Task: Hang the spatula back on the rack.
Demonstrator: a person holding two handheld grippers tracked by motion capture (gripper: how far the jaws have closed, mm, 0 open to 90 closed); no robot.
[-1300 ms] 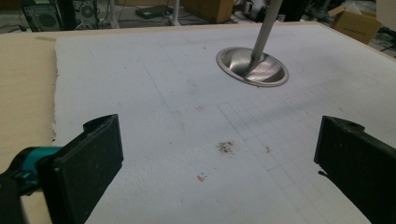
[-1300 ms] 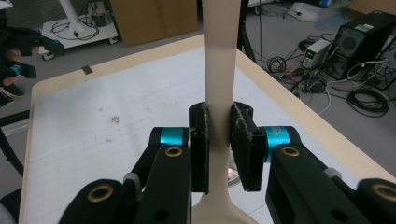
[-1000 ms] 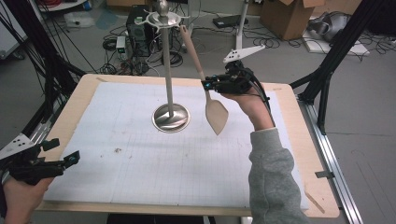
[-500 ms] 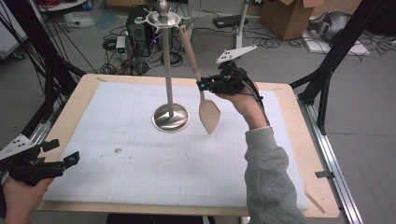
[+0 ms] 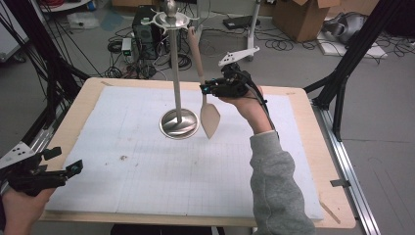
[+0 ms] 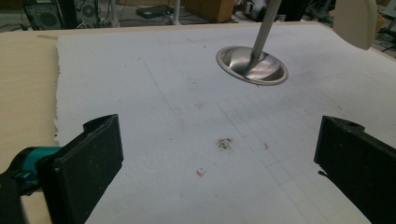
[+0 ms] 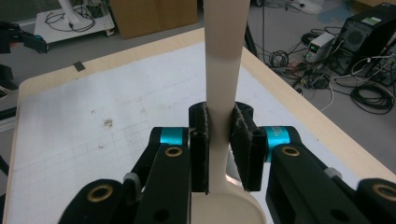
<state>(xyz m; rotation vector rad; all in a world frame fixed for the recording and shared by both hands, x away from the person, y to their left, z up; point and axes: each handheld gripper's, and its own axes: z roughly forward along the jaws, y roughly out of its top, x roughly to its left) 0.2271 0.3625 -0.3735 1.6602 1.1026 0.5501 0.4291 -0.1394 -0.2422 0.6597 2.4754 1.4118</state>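
A pale wooden spatula (image 5: 210, 120) hangs blade down above the white mat, its handle rising toward the top of a metal stand (image 5: 175, 73). My right gripper (image 5: 204, 89) is shut on the handle just above the blade, right of the stand's pole. In the right gripper view the pads clamp the spatula handle (image 7: 226, 42) from both sides at the right gripper (image 7: 219, 116). My left gripper (image 5: 64, 161) rests at the table's near left corner, open and holding nothing. In the left gripper view the left gripper (image 6: 219, 123) faces the stand's round base (image 6: 252, 65) and the spatula blade (image 6: 355, 21).
A white gridded mat (image 5: 147, 171) covers most of the wooden table (image 5: 313, 147). The stand's top ring with hooks (image 5: 170, 17) sits above the far table edge. Cables, a computer case (image 5: 144, 19) and cardboard boxes lie on the floor beyond.
My right hand has carried the spatula a little left toward the stand, and the blade now hangs close beside the base. The left gripper has stayed still.
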